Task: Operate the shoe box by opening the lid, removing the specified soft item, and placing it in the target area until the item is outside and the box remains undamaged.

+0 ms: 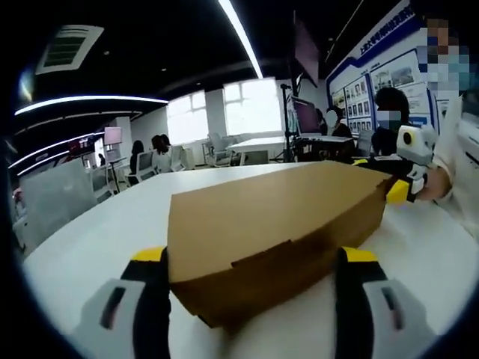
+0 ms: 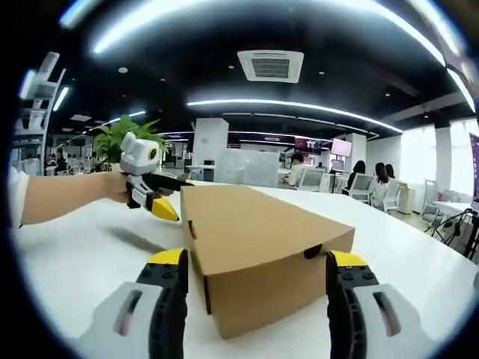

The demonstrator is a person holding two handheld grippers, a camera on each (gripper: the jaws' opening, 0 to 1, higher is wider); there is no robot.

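Note:
A brown cardboard shoe box (image 1: 262,217) lies on the white table (image 1: 97,239) with its lid down. My left gripper (image 1: 251,258) is open, and its jaws stand on either side of the box's near end, close against its sides. At the box's far end a hand holds my right gripper (image 1: 399,191), yellow tip beside the corner. In the right gripper view the same box (image 2: 254,232) has a small hole (image 2: 313,252) under the lid edge. My right gripper (image 2: 257,262) is open and straddles this end. The left gripper (image 2: 161,203) sits at the far corner.
The white table (image 2: 75,262) spreads wide around the box. Several people sit at desks with monitors (image 2: 367,183) behind it. A potted plant (image 2: 123,134) stands beyond the far hand. A poster wall (image 1: 374,82) and a person are to the right.

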